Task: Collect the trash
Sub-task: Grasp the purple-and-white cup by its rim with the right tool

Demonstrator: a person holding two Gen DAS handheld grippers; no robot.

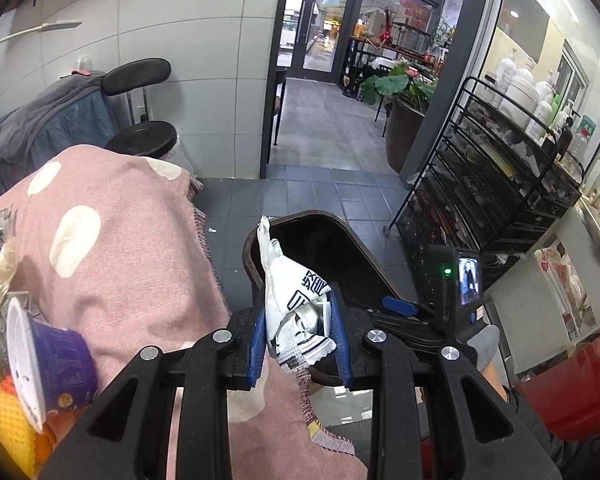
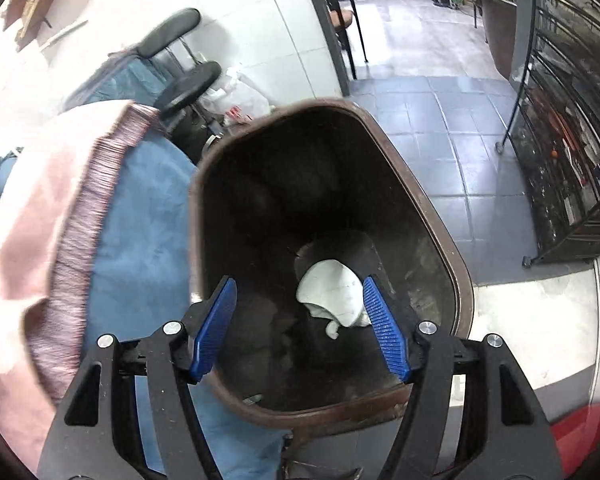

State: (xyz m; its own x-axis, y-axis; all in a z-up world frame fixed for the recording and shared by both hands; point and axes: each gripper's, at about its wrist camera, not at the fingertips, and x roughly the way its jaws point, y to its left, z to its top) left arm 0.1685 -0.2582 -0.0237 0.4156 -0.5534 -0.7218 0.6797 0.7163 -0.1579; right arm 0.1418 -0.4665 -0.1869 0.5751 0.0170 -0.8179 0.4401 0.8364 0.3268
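My left claw point(image 1: 298, 336) pinches the wrapper point(image 1: 300, 300) just short of the bin point(image 1: 340, 248), while my right claw point(image 2: 300, 328) gapes empty over it.

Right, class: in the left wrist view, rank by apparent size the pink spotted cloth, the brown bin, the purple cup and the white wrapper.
1. pink spotted cloth
2. brown bin
3. and 4. purple cup and white wrapper: look alike, and both sit near the camera, so unranked.
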